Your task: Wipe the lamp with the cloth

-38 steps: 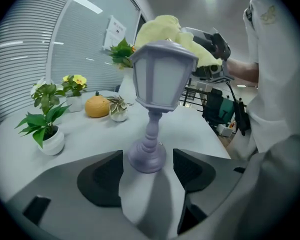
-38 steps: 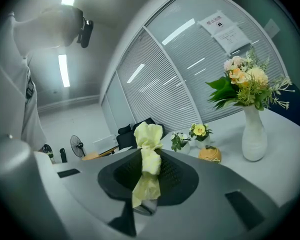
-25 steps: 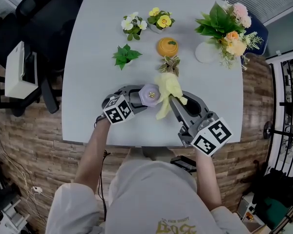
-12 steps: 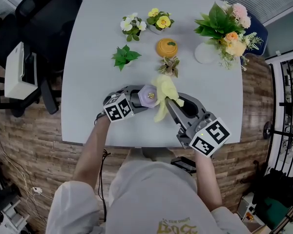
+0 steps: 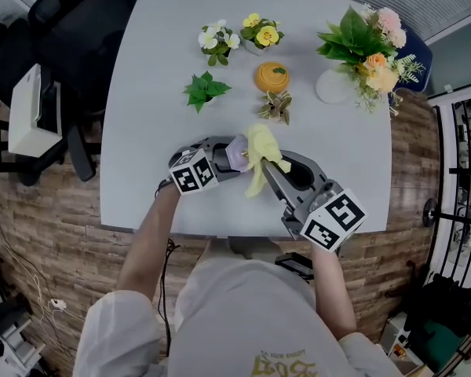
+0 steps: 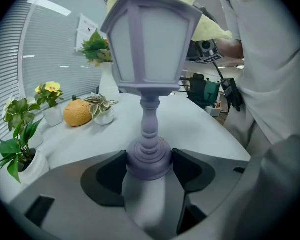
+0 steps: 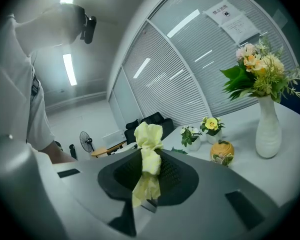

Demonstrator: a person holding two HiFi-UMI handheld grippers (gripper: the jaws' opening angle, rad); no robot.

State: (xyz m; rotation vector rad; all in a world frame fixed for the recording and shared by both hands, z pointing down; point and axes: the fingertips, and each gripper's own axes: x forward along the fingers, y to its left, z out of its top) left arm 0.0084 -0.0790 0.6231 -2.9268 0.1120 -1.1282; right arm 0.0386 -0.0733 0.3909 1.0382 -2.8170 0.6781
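L gripper (image 6: 149, 160): jaws clenched on base of lamp (image 6: 150, 59); lamp upright, table (image 5: 157, 85) beneath it. R gripper (image 7: 151, 160): jaws pinched shut on yellow cloth (image 7: 149, 134). Head view: cloth draped over lamp top, one end hanging on lamp's near side. Orange pot (image 5: 272, 77) and small plant (image 5: 276, 107) stand beyond lamp, apart from it

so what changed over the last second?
The right claw dragged the cloth leftward over the top of the lamp, which it now covers more. Grasps are unchanged: the left claw is still shut on the lamp's base, the right on the cloth. The plants stayed put.
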